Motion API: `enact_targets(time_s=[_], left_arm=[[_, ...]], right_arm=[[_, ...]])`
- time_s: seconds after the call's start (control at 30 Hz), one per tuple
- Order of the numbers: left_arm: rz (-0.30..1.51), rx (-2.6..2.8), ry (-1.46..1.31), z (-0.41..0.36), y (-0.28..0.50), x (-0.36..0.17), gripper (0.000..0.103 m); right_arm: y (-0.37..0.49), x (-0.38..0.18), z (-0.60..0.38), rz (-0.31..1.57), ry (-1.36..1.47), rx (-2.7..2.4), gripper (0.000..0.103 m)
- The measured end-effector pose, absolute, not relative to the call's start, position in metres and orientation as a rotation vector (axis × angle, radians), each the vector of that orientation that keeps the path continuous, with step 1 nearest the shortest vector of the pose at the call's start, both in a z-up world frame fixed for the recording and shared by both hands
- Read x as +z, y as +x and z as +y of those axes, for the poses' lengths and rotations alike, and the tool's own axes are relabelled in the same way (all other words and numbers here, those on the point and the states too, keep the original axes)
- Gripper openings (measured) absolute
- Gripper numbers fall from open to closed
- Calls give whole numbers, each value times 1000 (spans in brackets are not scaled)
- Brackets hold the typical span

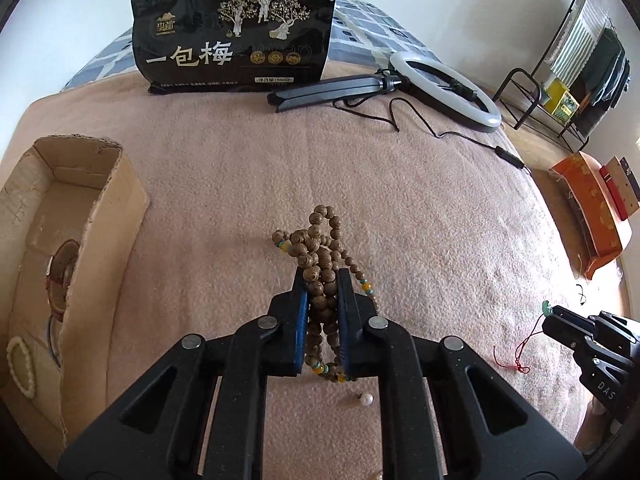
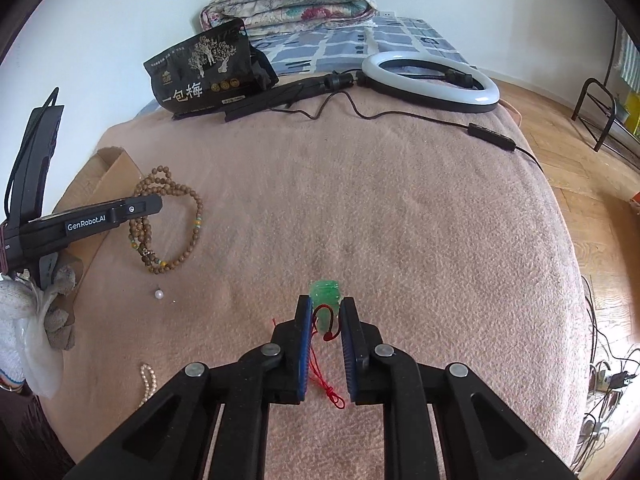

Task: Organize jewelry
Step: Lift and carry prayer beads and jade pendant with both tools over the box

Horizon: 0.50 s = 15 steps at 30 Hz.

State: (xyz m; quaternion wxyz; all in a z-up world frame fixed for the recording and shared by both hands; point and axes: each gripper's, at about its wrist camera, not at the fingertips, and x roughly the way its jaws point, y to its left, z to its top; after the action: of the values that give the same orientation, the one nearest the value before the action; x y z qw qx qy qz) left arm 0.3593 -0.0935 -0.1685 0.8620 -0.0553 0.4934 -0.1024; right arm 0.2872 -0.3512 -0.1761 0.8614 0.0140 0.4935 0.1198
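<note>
My left gripper (image 1: 322,276) is shut on a string of brown wooden beads (image 1: 320,252) with yellow and green spacers, lifted off the pink blanket; its loops dangle below the pads. From the right wrist view the same beads (image 2: 170,220) hang from the left gripper (image 2: 152,204). My right gripper (image 2: 326,304) is shut on a green jade pendant (image 2: 325,294), whose red cord (image 2: 332,392) trails down between the fingers. A cardboard box (image 1: 100,240) at the left holds a watch (image 1: 60,276) and a pale bead bracelet (image 1: 20,368). A loose pearl (image 1: 367,400) lies on the blanket.
At the back lie a black snack bag (image 1: 236,36) and a ring light (image 1: 448,88) with its stand and cable. Another pearl strand (image 2: 148,384) rests near the blanket's front left. An orange box (image 1: 592,220) stands beside the bed on the right.
</note>
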Motion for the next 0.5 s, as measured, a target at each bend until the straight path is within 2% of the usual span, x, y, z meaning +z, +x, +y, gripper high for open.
enact_targets(time_s=[0.5], left_arm=[[904, -232, -176, -44, 315, -101, 11]], right_arm=[[258, -106, -327, 922, 6, 275, 12]])
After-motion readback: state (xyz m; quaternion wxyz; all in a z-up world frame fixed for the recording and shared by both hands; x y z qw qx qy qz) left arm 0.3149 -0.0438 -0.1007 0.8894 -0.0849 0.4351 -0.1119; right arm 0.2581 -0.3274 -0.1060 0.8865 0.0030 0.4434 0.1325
